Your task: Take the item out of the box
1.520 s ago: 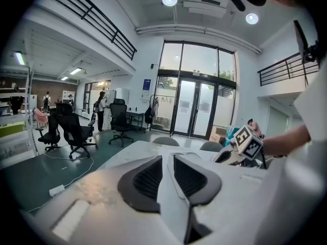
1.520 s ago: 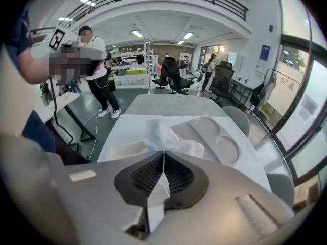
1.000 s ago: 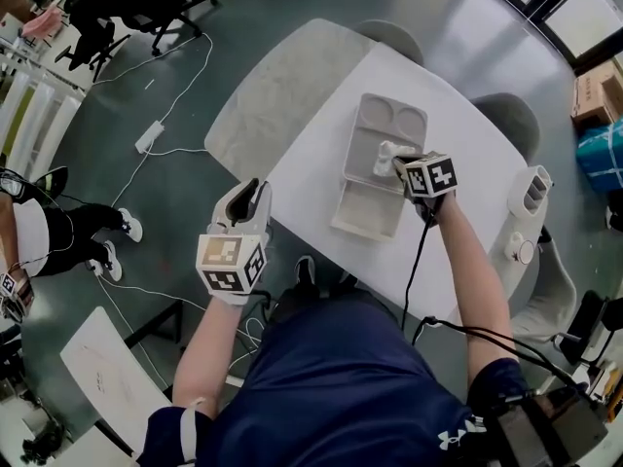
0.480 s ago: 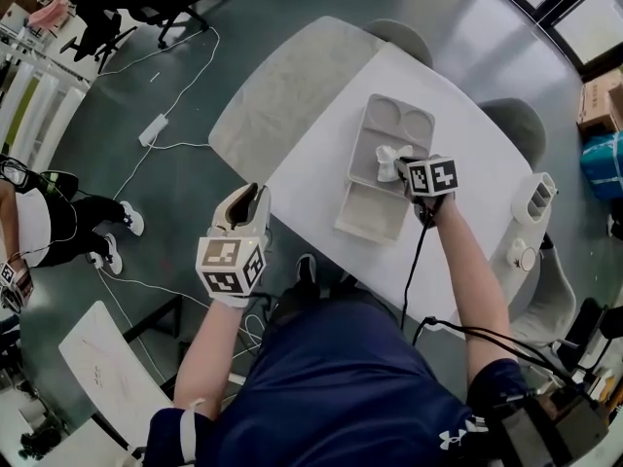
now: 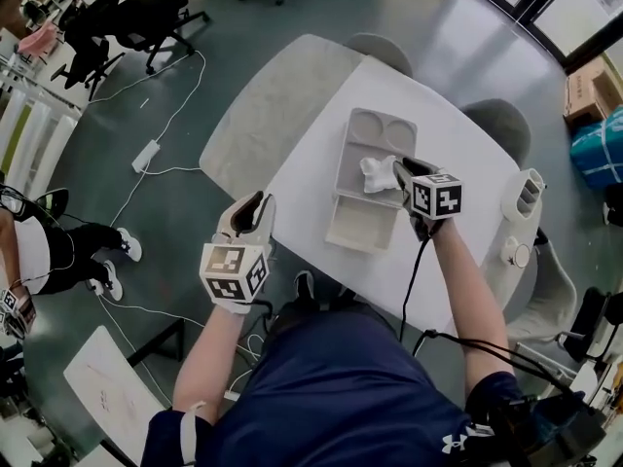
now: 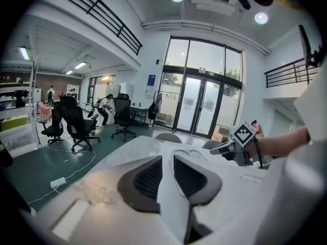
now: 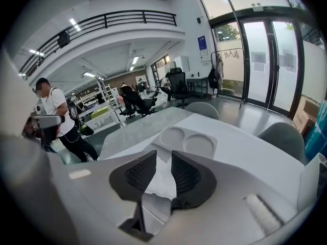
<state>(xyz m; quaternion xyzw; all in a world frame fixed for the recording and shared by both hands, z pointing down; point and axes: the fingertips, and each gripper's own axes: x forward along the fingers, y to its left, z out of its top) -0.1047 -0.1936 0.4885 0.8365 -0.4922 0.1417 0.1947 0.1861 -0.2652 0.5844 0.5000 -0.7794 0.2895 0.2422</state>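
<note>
**Crumpled item in the box, right tongs spreading around it**

A white surface (image 5: 467, 154) filled the middle of the head view, with a grey table (image 5: 273, 105) butted against it toward the upper left; a grey chair (image 5: 501, 120) was tucked in at its upper right edge; a white caddy (image 5: 524, 195) stood at its right edge, well apart from the box. On the floor at the left lay a power strip (image 5: 146, 154) with white cables trailing from it; black office chairs (image 5: 146, 13) stood at the upper left; a person (image 5: 39, 236) stood at the left edge; a cardboard carton (image 5: 584, 90) and a blue bundle (image 5: 596, 149) sat at the upper right. Only the right tongs' own body covered part of the box's right rim.

Each marker cube bore black-and-white square patterns; a blue sign (image 7: 202, 42) hung beside the glass doors, its print too small to read.

The box (image 5: 352, 224), a pale moulded tray with two round wells at its upper end, lay on the surface at mid-frame; the crumpled white item (image 5: 377, 171) lay in its middle compartment. The right tongs (image 5: 400, 170) reached in from the lower right; their jaws were opening, with the item between them, flanked rather than pinched. The left tongs (image 5: 251, 204) hovered at the lower left, beyond the surface's edge and well apart from the box; their jaws stood a narrow gap apart with nothing between.
</note>
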